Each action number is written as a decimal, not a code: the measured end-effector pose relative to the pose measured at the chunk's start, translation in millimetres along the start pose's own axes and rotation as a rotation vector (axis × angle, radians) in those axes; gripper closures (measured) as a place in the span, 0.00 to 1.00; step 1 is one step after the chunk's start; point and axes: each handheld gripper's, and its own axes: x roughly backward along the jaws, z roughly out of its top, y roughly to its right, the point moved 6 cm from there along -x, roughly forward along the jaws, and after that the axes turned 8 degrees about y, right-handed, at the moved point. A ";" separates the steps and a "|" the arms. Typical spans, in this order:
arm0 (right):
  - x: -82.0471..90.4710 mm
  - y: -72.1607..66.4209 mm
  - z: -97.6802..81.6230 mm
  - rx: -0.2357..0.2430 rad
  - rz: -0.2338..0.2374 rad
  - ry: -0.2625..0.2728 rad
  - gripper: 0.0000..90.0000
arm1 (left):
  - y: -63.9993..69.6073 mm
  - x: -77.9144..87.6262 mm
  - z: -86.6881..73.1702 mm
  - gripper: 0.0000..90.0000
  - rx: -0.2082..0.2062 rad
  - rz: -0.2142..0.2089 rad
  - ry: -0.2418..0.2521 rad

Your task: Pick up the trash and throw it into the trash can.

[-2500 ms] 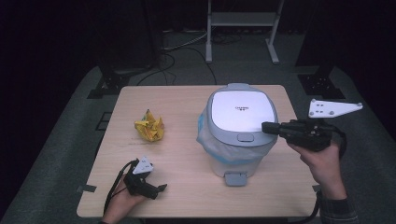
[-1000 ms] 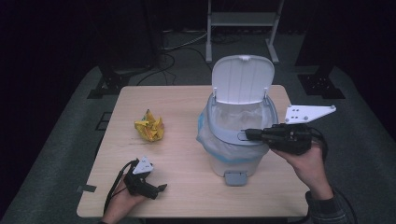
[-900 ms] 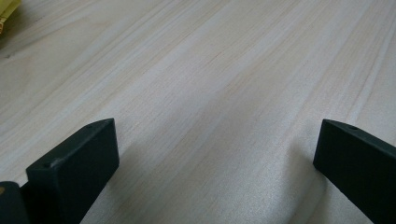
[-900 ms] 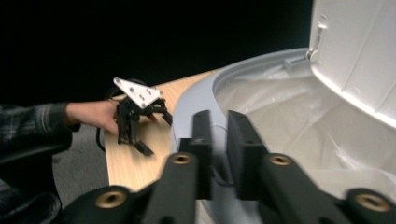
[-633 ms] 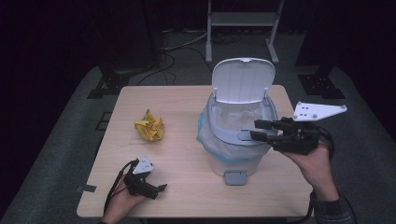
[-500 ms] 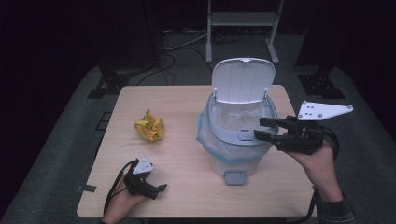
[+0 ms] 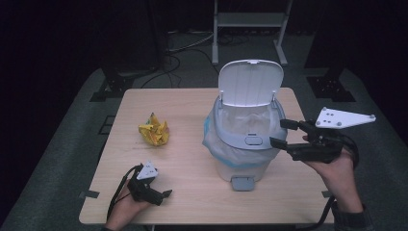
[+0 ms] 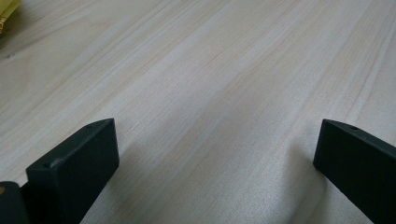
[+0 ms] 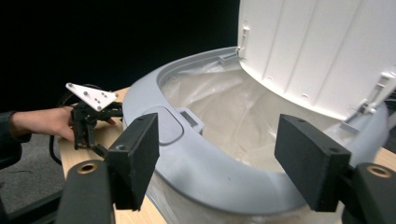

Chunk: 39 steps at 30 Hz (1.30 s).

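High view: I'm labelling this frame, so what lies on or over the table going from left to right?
Left gripper → crumpled yellow wrapper → lined bin with its lid up → right gripper, jaws open beside the bin's rim.

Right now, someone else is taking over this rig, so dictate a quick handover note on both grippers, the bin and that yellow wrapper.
Left gripper: open, resting low at the table's near edge, nothing between its jaws.
Right gripper: jaws just opened, nothing in them, beside the bin's right rim.
Done: the bin's lid stands up and the liner is exposed.
Left: the crumpled yellow wrapper lies on the table left of the bin; likely pick it up and drop it in.
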 end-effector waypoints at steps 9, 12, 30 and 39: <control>15.2 4.4 -10.1 0.007 -0.052 -0.012 0.24 | 0.0 0.0 0.0 0.00 0.000 0.000 0.000; 20.7 7.0 -15.5 0.003 -0.068 -0.016 0.20 | 0.0 0.0 0.0 0.00 0.001 0.000 0.000; 37.7 24.7 -71.5 0.018 -0.154 -0.016 0.09 | 0.0 0.2 0.0 0.00 0.000 0.000 -0.002; 30.2 31.3 -109.4 -0.008 -0.175 -0.072 0.09 | 0.0 0.1 0.0 0.00 0.001 -0.001 -0.001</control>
